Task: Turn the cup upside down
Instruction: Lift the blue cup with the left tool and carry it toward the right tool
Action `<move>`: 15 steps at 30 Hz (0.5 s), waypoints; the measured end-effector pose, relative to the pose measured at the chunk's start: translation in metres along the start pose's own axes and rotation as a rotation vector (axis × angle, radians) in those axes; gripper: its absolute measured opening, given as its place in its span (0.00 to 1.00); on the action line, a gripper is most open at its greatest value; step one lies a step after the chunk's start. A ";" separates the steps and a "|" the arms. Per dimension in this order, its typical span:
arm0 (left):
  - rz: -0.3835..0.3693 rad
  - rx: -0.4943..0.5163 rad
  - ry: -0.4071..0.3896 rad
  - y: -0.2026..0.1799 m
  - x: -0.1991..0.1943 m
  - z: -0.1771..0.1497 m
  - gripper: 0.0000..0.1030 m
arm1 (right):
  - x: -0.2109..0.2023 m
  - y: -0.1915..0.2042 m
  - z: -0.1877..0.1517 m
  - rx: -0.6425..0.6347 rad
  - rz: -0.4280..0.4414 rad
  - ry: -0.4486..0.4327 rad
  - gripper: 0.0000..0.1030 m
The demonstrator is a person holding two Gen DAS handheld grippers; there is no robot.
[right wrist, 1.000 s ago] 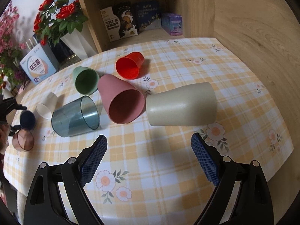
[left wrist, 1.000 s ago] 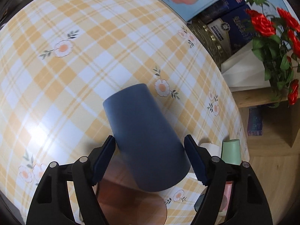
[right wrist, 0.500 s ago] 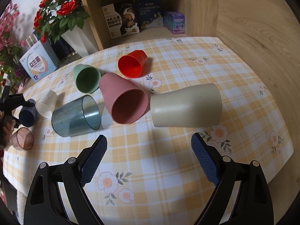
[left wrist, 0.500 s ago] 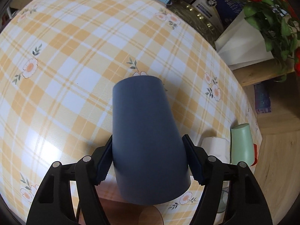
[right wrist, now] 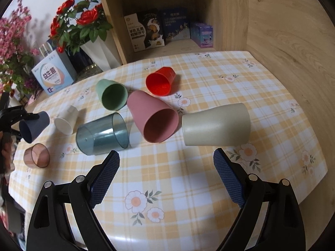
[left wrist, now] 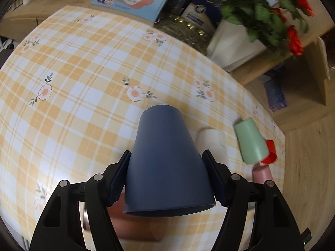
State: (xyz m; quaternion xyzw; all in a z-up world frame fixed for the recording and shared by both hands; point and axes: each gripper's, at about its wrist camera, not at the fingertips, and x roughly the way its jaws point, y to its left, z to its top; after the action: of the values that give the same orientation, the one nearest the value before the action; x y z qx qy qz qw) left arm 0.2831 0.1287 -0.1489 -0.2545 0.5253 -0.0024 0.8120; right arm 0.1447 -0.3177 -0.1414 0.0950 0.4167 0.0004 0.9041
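My left gripper [left wrist: 166, 171] is shut on a dark blue cup [left wrist: 165, 163], held above the checked tablecloth with its base pointing away from me and its open mouth toward the camera. The right wrist view shows the blue cup [right wrist: 34, 125] tilted at the far left, held off the table in the left gripper [right wrist: 31, 116]. My right gripper [right wrist: 166, 176] is open and empty, low over the near part of the table, in front of a beige cup [right wrist: 215, 124] and a pink cup [right wrist: 155, 117], both on their sides.
More cups lie on their sides: clear teal [right wrist: 102, 133], green [right wrist: 112, 97], red [right wrist: 161, 80], small white [right wrist: 67, 120]. A brownish clear cup [right wrist: 36, 155] rests at the left. A vase of red flowers [right wrist: 100, 50], boxes and a wooden shelf [right wrist: 163, 29] back the table.
The left gripper has tilted the blue cup and swung it so the view looks farther across the table toward the flowers. The right gripper has stayed nearly still.
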 end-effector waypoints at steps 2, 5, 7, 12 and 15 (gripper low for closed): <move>-0.021 0.022 -0.013 -0.011 -0.015 -0.008 0.65 | -0.006 0.000 0.000 0.001 0.007 -0.013 0.85; -0.044 0.088 -0.024 -0.036 -0.036 -0.029 0.65 | -0.016 -0.002 -0.001 0.007 0.013 -0.031 0.85; -0.056 0.142 -0.021 -0.053 -0.045 -0.049 0.65 | -0.021 -0.004 -0.003 0.016 0.017 -0.042 0.85; -0.097 0.218 0.042 -0.081 -0.046 -0.113 0.65 | -0.030 -0.018 -0.009 0.054 0.021 -0.047 0.85; -0.125 0.235 0.087 -0.092 -0.035 -0.142 0.65 | -0.033 -0.025 -0.013 0.062 0.017 -0.050 0.85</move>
State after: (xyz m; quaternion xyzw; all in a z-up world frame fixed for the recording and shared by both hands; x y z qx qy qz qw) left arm 0.1705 0.0000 -0.1263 -0.1897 0.5391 -0.1255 0.8109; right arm 0.1115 -0.3422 -0.1289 0.1266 0.3929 -0.0073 0.9108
